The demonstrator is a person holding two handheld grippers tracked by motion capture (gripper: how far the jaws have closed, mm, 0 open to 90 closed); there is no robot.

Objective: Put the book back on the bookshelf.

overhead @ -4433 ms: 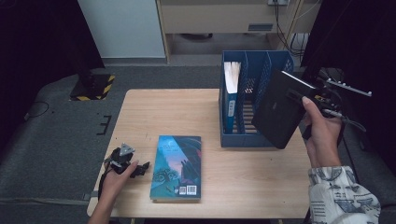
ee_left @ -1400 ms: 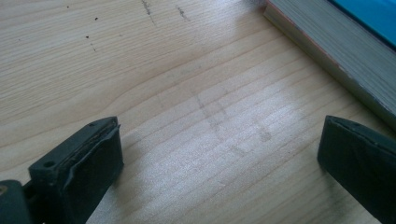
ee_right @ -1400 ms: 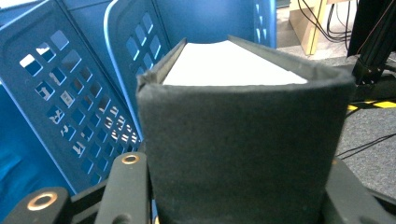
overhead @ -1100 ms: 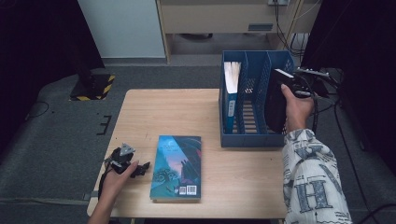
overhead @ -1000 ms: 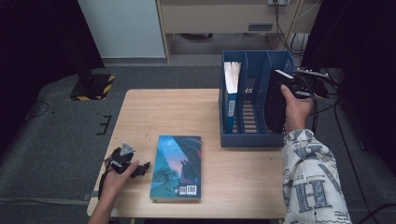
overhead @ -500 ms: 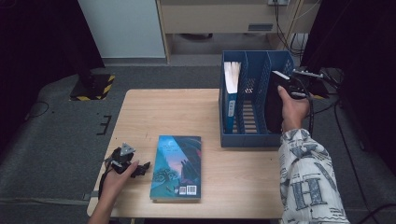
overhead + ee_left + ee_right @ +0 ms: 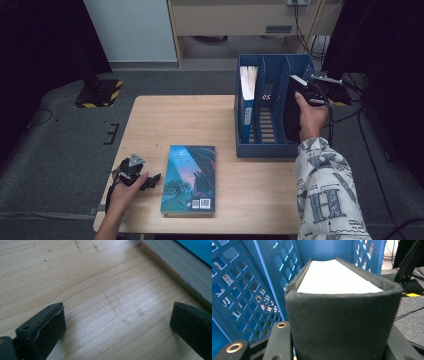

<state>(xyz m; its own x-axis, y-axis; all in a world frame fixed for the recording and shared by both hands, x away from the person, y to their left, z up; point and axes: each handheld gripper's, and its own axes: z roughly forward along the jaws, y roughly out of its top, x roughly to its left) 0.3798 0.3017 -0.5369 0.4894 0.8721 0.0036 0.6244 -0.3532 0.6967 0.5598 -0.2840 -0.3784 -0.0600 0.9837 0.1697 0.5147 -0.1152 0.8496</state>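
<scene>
Your black book (image 7: 342, 322) has a matt, cloth-like cover and smooth white paper pages. The blue rack (image 7: 264, 90) you put it in is shiny plastic with a grid of holes. The tabletop (image 7: 100, 290) is pale wood with fine grain lines. The teal book (image 7: 190, 177) has a glossy cover.

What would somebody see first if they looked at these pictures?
First, the blue file rack at the table's right side, where the right gripper holds a thick black book upright in its right-hand slot. Next, the teal book lying flat near the front edge, with the left gripper resting open beside it.
</scene>
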